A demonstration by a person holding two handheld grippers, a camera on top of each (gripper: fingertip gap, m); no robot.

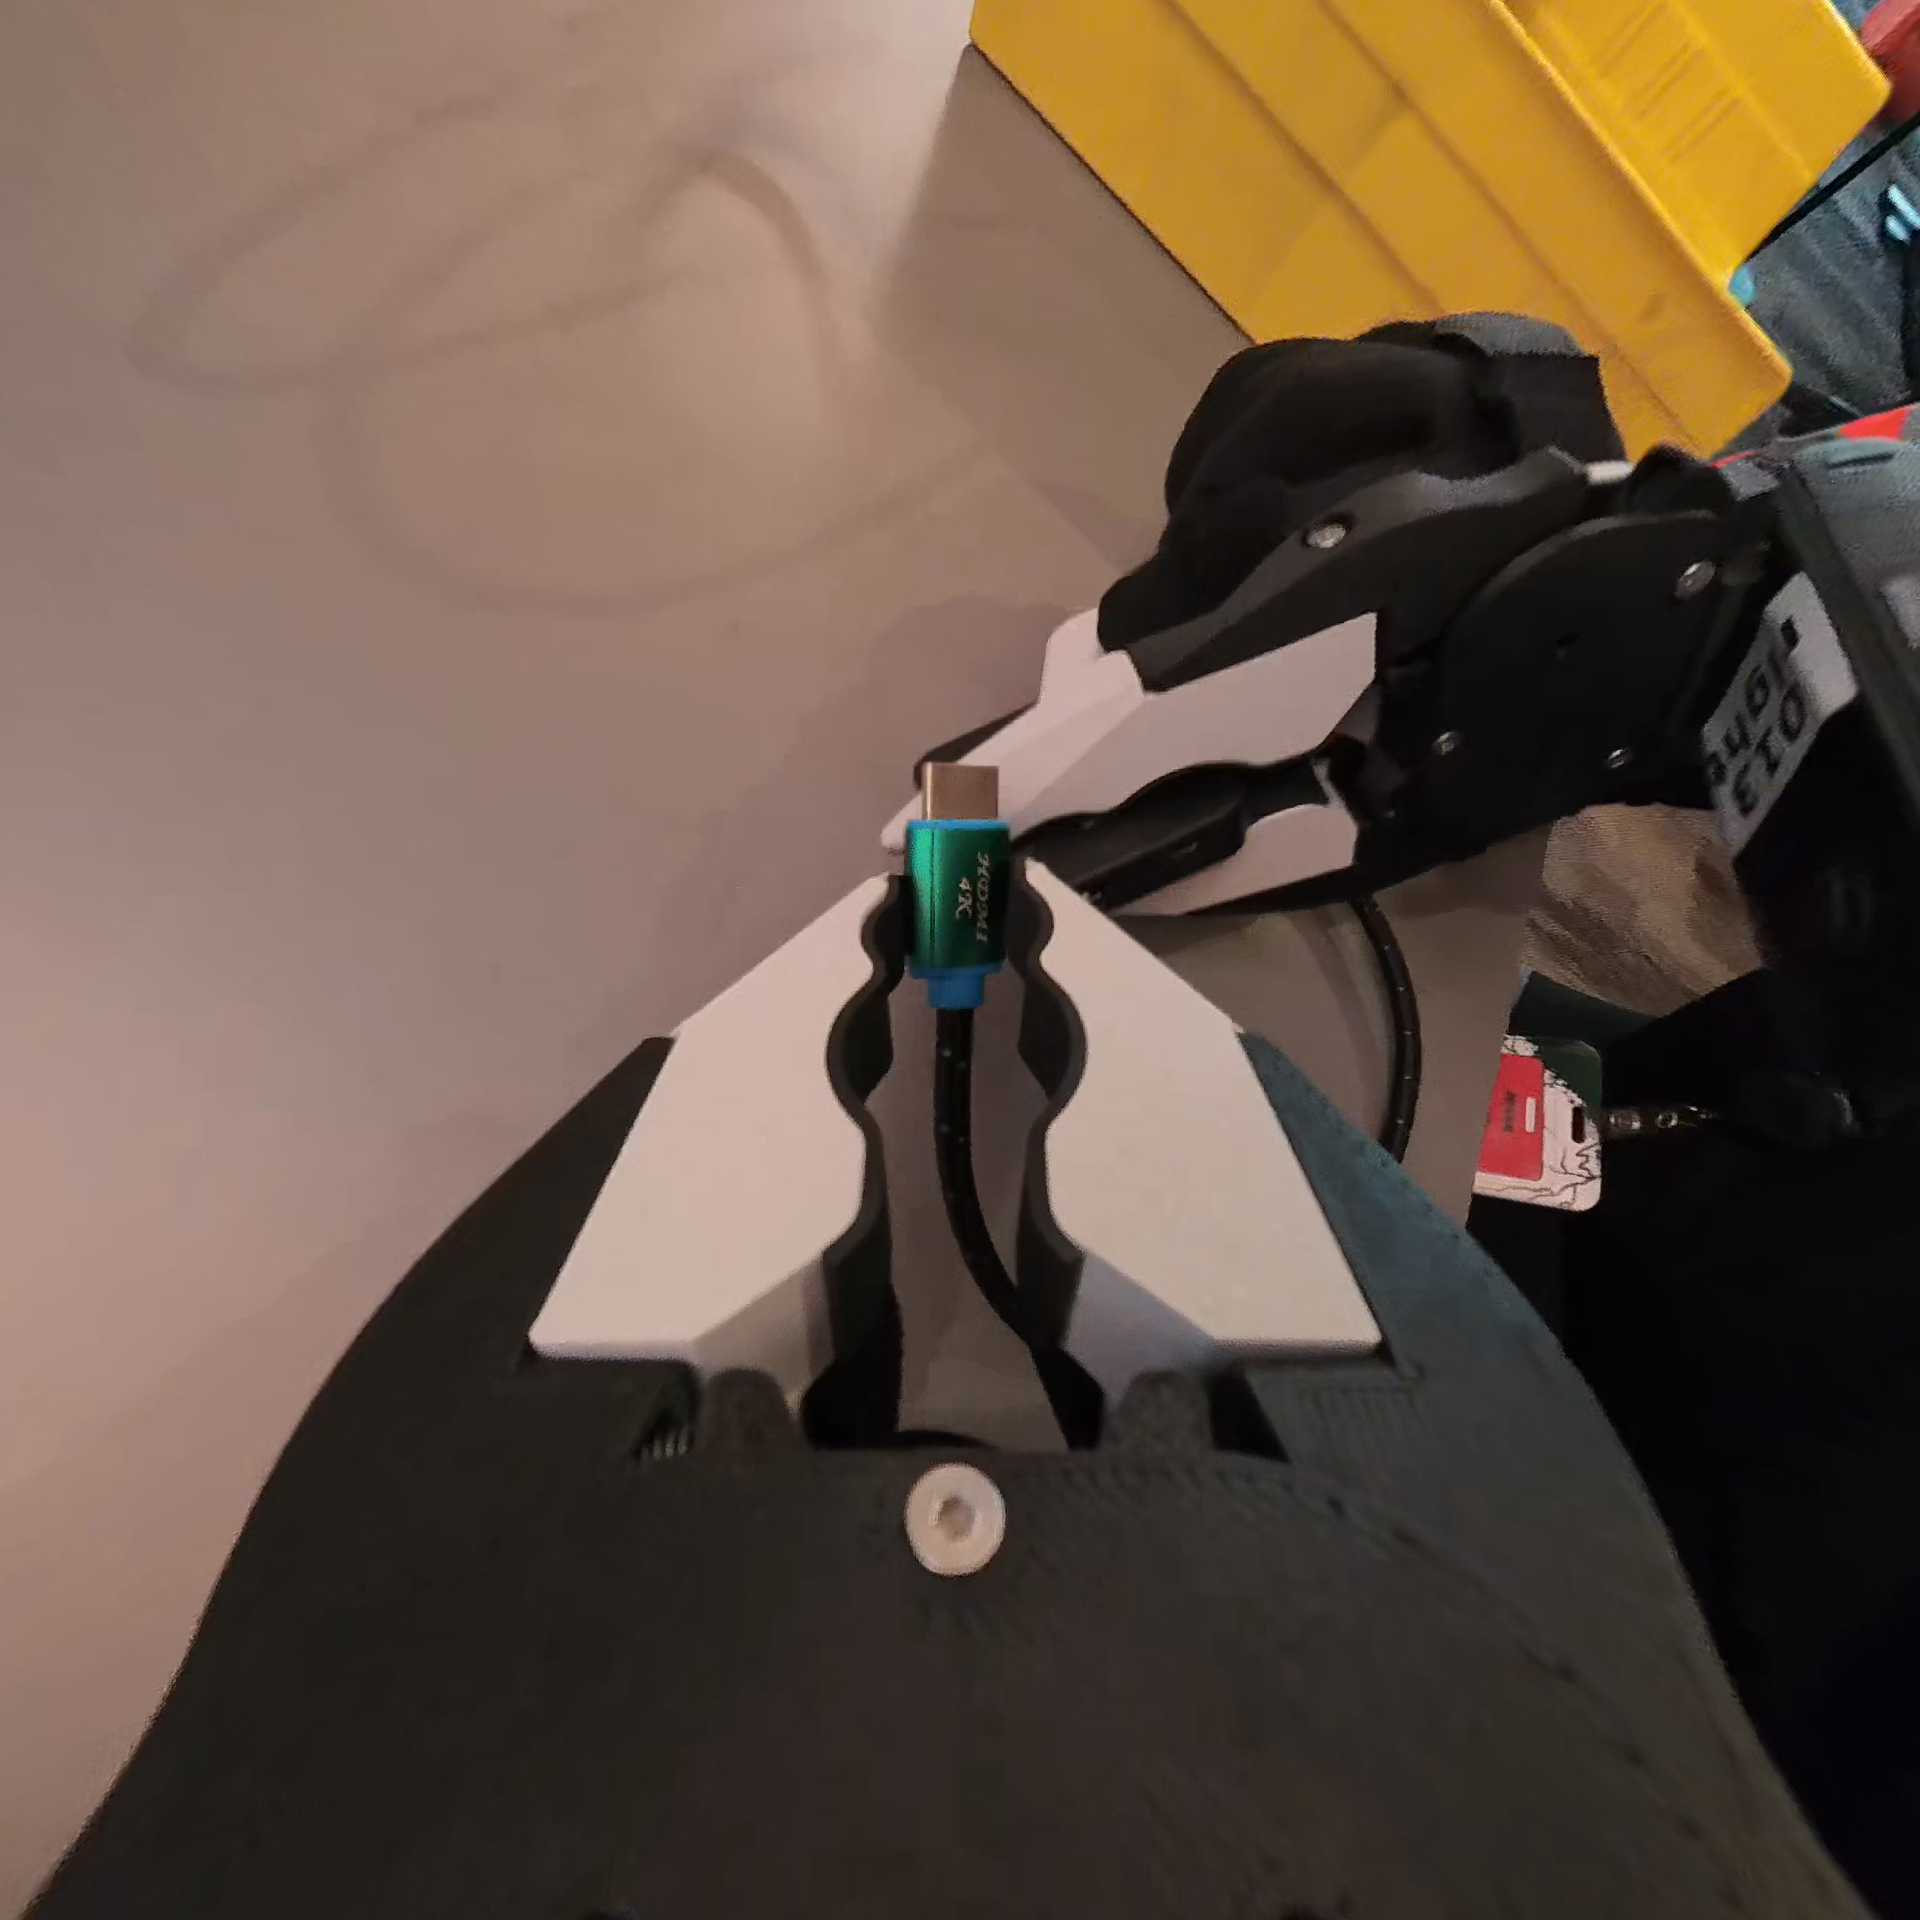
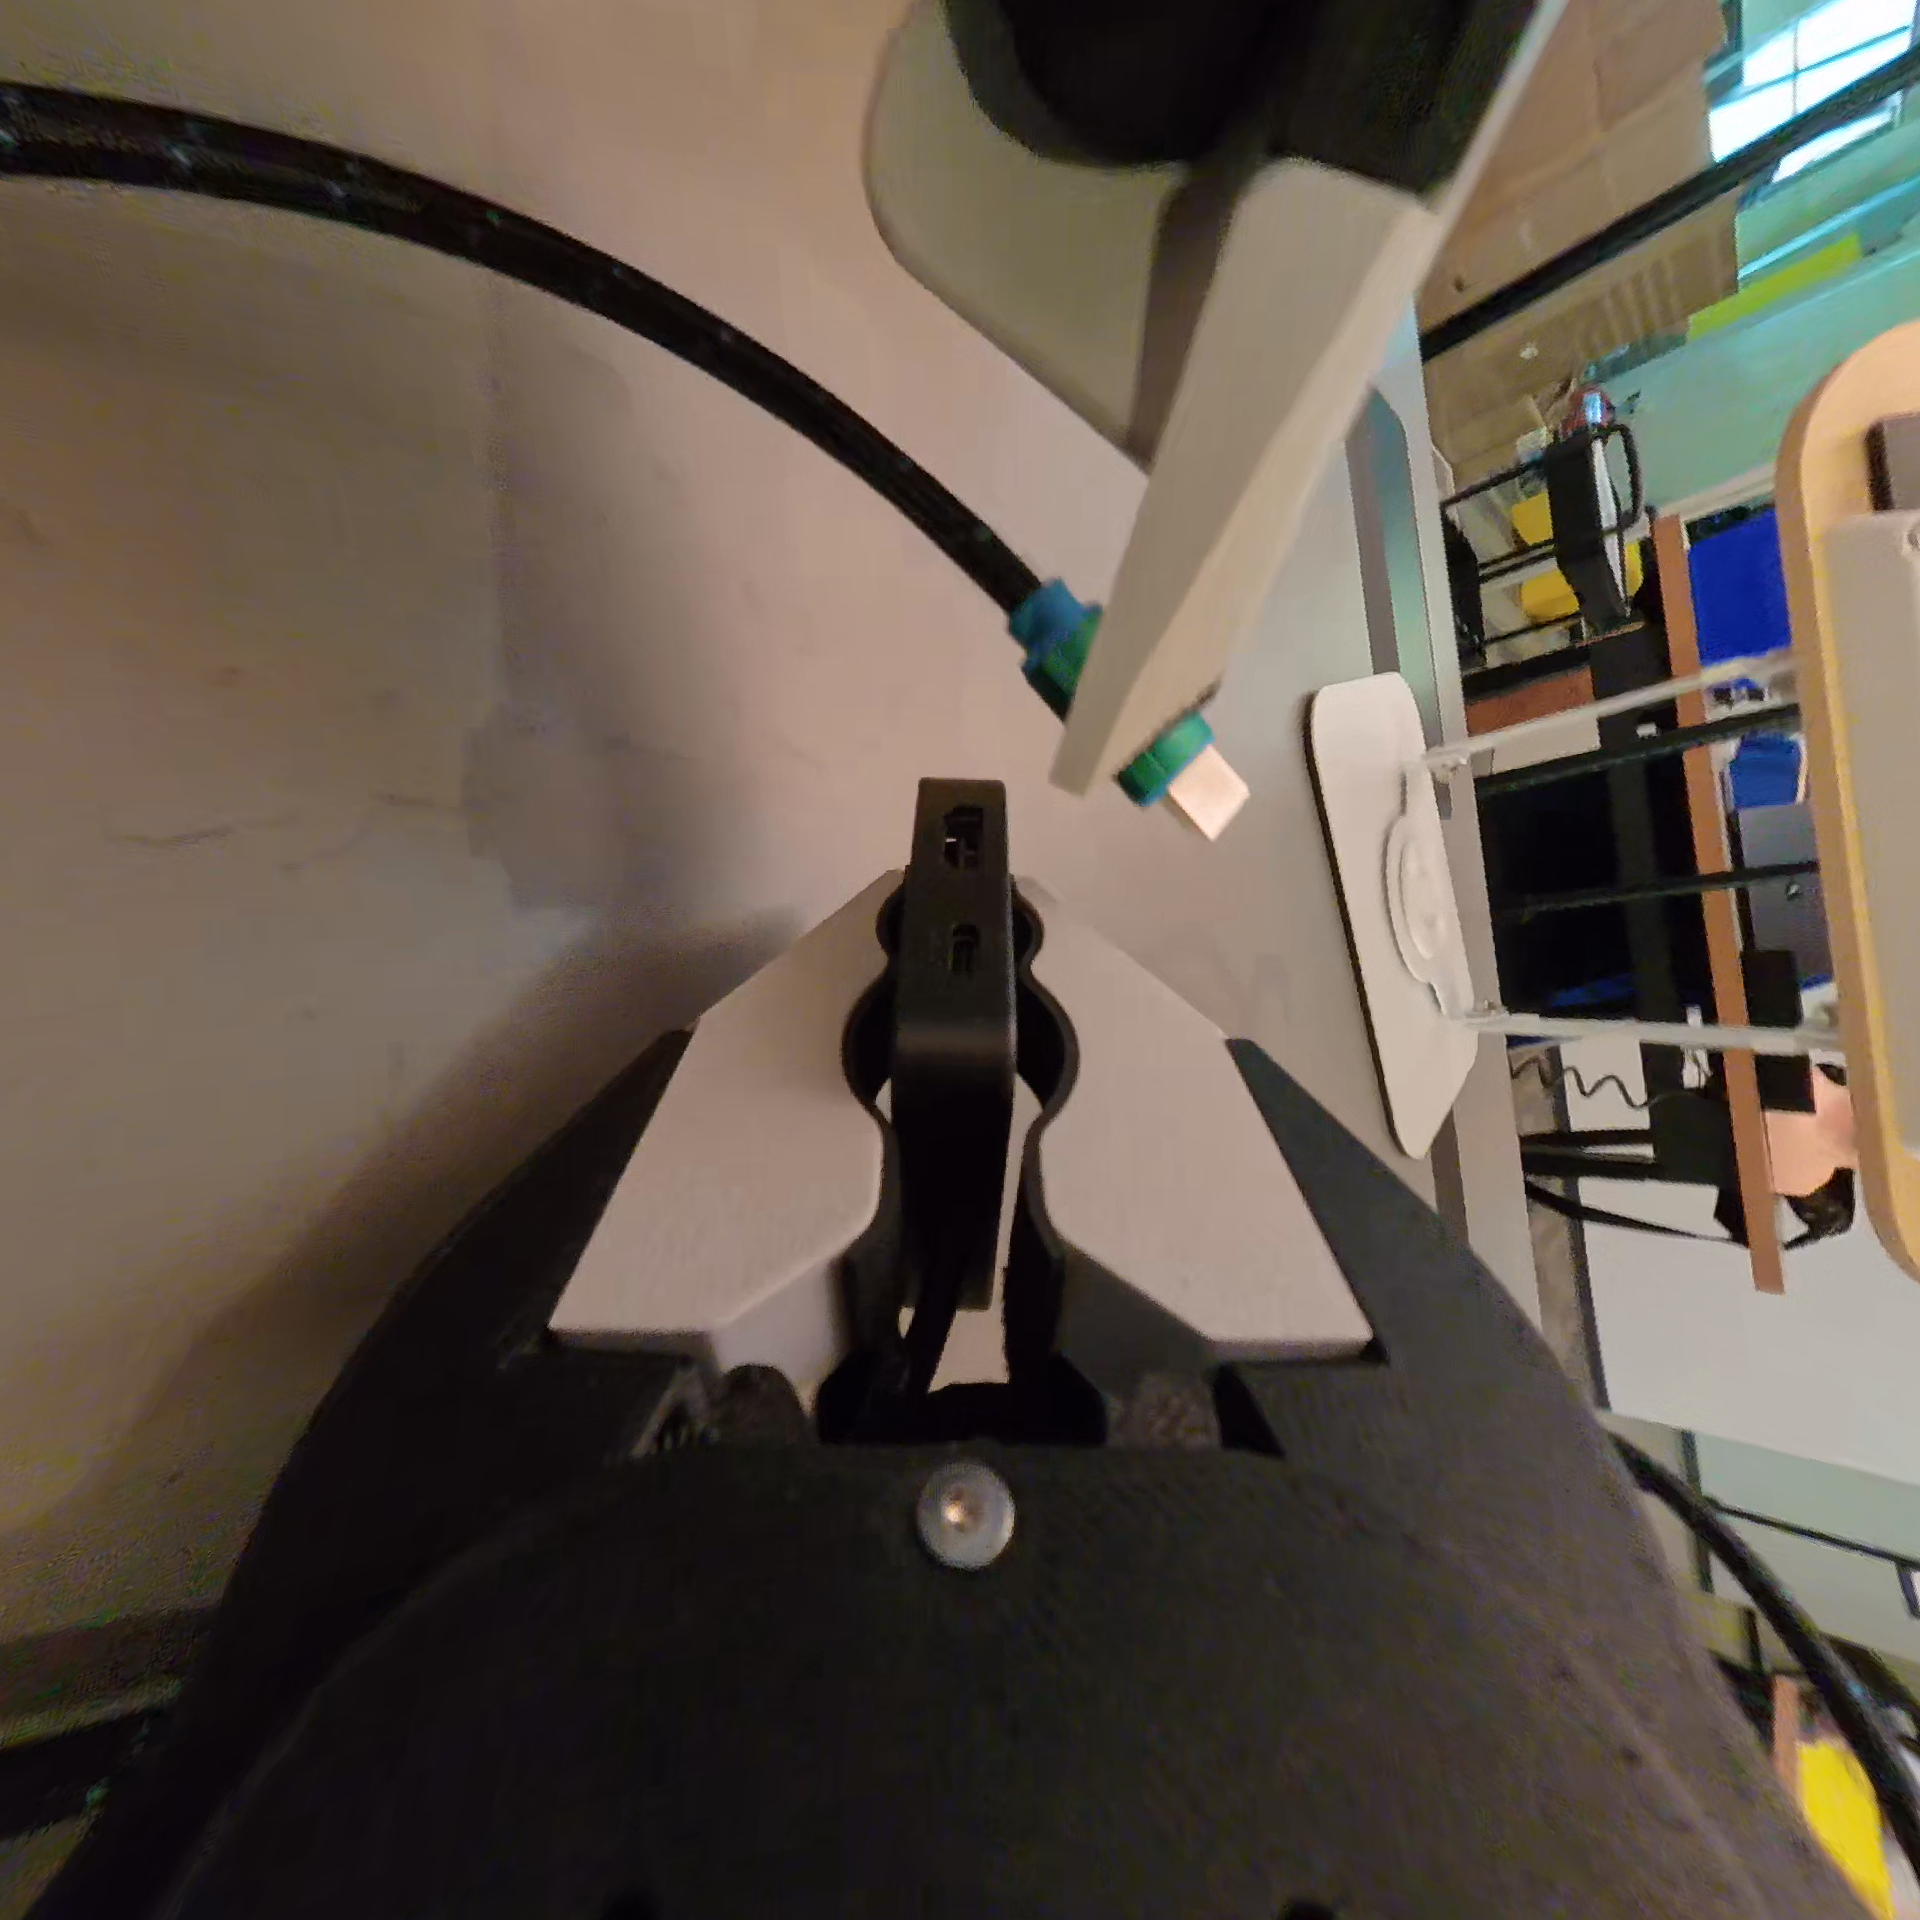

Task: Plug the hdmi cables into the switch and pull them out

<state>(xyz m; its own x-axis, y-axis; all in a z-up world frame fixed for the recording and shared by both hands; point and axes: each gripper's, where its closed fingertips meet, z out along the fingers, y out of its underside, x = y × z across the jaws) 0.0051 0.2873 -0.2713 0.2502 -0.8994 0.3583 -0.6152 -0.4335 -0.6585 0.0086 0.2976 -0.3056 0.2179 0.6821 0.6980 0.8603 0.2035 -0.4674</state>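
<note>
My left gripper (image 1: 956, 904) is shut on a green and blue HDMI plug (image 1: 956, 899), its metal tip pointing forward and bare. Its black braided cable (image 1: 966, 1122) runs back between the fingers. My right gripper (image 2: 961, 914) is shut on a small black switch box (image 2: 958, 935), held on edge, with ports showing on its near face. In the right wrist view the left gripper (image 2: 1143, 758) comes in from above with the plug (image 2: 1195, 795) just right of the switch, a short gap apart. In the left wrist view the right gripper (image 1: 935, 800) holds the switch (image 1: 1153, 847) just beyond the plug's tip.
A pale table (image 1: 416, 623) lies under both grippers. Yellow bins (image 1: 1455, 208) stand at its far right corner. A white pad with a clear stand (image 2: 1392, 904) sits near the table edge. Shelves and a blue bin (image 2: 1735, 592) are beyond. A gloved hand (image 1: 1340, 447) holds the right gripper. Both grippers' tips are close together, under 4 cm apart.
</note>
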